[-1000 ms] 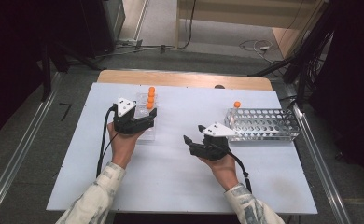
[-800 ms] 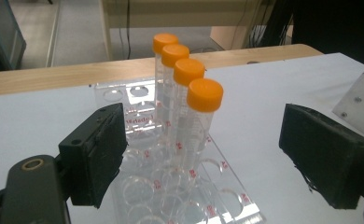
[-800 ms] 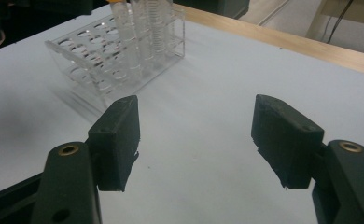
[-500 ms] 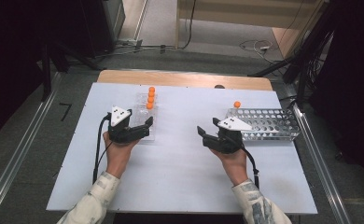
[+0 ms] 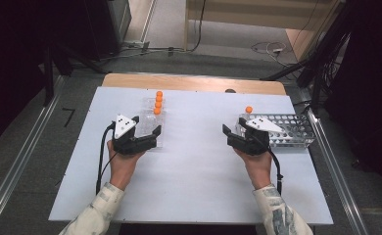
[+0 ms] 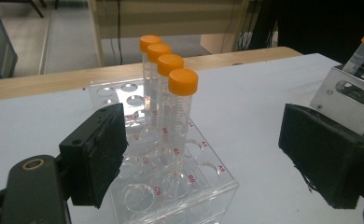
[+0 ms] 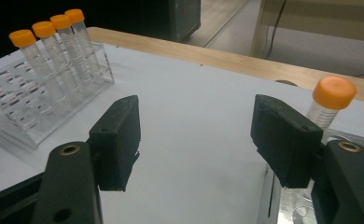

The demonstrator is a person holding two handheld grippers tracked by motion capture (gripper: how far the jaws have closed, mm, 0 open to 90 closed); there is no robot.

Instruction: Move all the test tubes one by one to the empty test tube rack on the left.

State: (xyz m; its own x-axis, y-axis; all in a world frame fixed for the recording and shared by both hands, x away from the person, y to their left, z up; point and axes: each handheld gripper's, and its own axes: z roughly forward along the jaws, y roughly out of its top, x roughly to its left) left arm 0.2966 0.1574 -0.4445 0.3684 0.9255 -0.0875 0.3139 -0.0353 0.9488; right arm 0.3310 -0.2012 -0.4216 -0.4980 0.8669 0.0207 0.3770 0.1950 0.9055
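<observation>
A clear acrylic rack [image 5: 152,128] holds several orange-capped tubes [image 5: 157,103] in a row at its far end. My left gripper [image 5: 145,128] hovers open over the rack's near end; in the left gripper view its jaws [image 6: 213,154] stand wide apart, with the tubes [image 6: 182,107] ahead and nothing held. A metal rack [image 5: 289,131] on the right carries one orange-capped tube [image 5: 248,109] at its left corner. My right gripper [image 5: 234,126] is open at that rack's left end, and the tube [image 7: 329,102] stands just behind its right jaw.
Both racks stand on a white table top [image 5: 199,171] with a wooden strip [image 5: 194,82] along the far edge. Between the racks the white surface is bare. Cables lie on the floor beyond the table.
My right gripper has moved right and slightly away, up to the metal rack's left end. My left gripper has drifted a little left and toward the person. Both stay open.
</observation>
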